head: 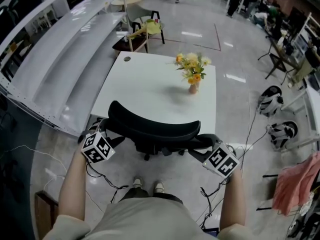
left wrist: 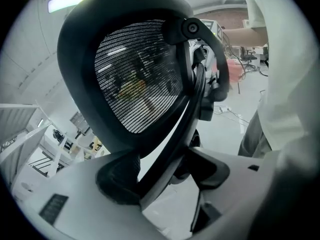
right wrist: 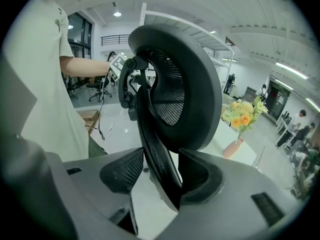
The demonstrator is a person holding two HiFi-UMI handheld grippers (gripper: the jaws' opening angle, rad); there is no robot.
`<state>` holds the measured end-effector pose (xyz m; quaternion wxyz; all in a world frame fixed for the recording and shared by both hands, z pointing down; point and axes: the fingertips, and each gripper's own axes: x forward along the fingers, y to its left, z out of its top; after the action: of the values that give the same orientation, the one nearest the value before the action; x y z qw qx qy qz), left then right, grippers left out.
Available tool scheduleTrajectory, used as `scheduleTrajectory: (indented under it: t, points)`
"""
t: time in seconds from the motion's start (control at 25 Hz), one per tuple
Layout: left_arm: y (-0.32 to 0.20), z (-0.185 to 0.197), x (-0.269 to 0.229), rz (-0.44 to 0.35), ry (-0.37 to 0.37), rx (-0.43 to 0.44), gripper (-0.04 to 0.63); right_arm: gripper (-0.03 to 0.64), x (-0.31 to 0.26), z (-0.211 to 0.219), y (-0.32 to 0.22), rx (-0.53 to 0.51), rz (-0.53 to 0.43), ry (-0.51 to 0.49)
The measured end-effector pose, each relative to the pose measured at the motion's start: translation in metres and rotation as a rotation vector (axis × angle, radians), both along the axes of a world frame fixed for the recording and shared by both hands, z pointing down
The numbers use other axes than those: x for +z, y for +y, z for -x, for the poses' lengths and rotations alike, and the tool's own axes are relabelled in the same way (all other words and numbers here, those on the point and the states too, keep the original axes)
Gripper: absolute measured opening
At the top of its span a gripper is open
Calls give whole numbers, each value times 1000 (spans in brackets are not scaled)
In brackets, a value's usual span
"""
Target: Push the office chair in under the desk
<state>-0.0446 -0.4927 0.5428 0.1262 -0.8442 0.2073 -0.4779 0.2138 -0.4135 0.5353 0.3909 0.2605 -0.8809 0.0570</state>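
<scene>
The left gripper [head: 101, 132] clamps the left edge of the black mesh-backed office chair [head: 155, 126]. The chair stands at the near edge of the white rectangular desk [head: 145, 86]. The right gripper [head: 207, 145] clamps the backrest's right edge.

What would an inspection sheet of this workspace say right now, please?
Surface: white desk, with a cable hole at its far corner.
Job's things: black mesh office chair, backrest at the desk's near edge.
Clutter: flower vase on the desk.
Grippers: left claw and right claw, each closed on a side of the backrest frame.
Cables: black cables loose on the floor by the person's feet.
Surroundings: white shelving on the left, small wooden chair beyond the desk, pink cloth on the right.
</scene>
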Motion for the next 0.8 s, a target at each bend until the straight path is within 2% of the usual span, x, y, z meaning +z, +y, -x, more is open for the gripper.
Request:
scheduleTrajectory:
  t: [0.32,0.48,0.56,0.8]
  points:
    - [0,1,1,1,7,23,295,235,3,2,1,58,5,22]
    - [3,4,0,-20,6,31,291,247,3,3,3,136,20,49]
    - [4,4,0,-30,0,36,288,232,4,3,5,177,26,70]
    - [5,5,-1,-21,-3,49,278,238,4,2,6,284,15,143]
